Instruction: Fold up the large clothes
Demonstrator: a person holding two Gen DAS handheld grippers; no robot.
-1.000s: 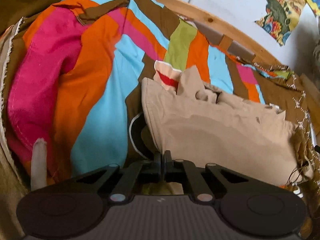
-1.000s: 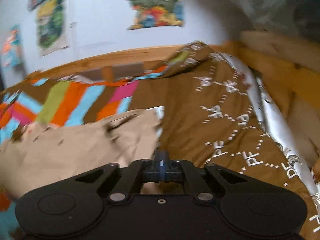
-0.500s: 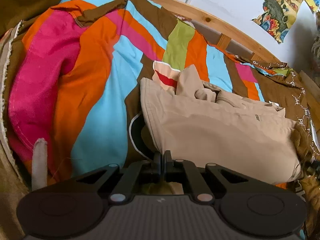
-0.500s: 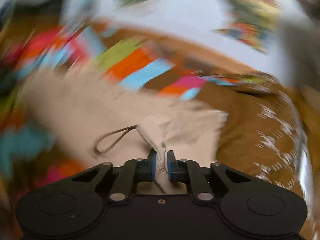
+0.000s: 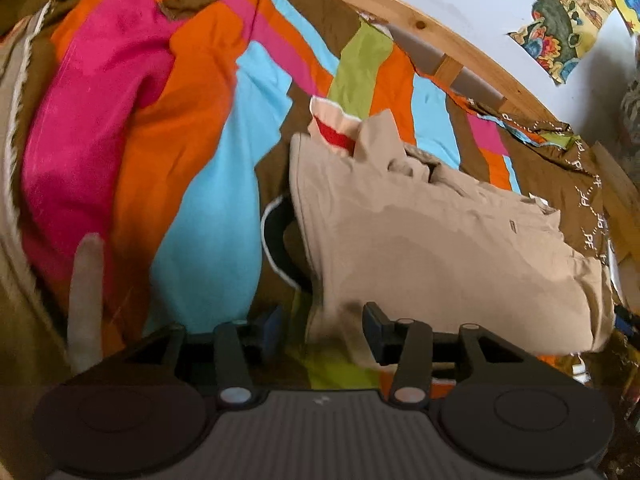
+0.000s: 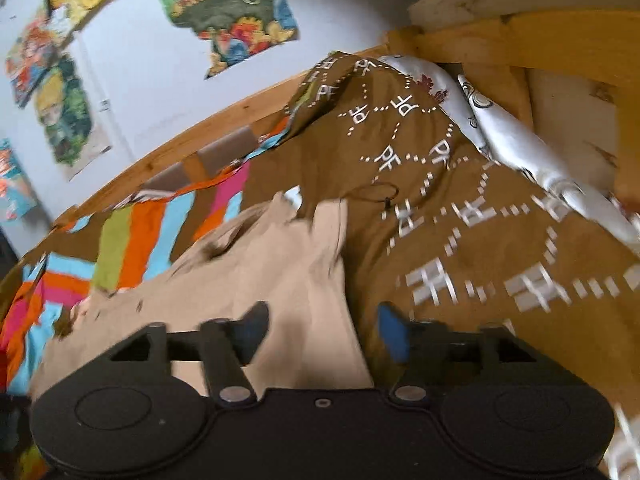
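Both grippers, left (image 5: pixel 322 326) and right (image 6: pixel 322 328), have released the beige garment (image 5: pixel 440 248), jaws now spread.

Both grippers are black, with round side discs, silver screws, and blue-padded fingers (image 6: pixel 390 330).

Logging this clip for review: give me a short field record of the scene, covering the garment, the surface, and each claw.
garment: beige garment, folded flat
surface: striped multicolour bedspread; brown patterned cover beside the garment
left claw: open, jaws either side of the garment's near edge
right claw: open, over the garment's edge
background: wooden bed frame
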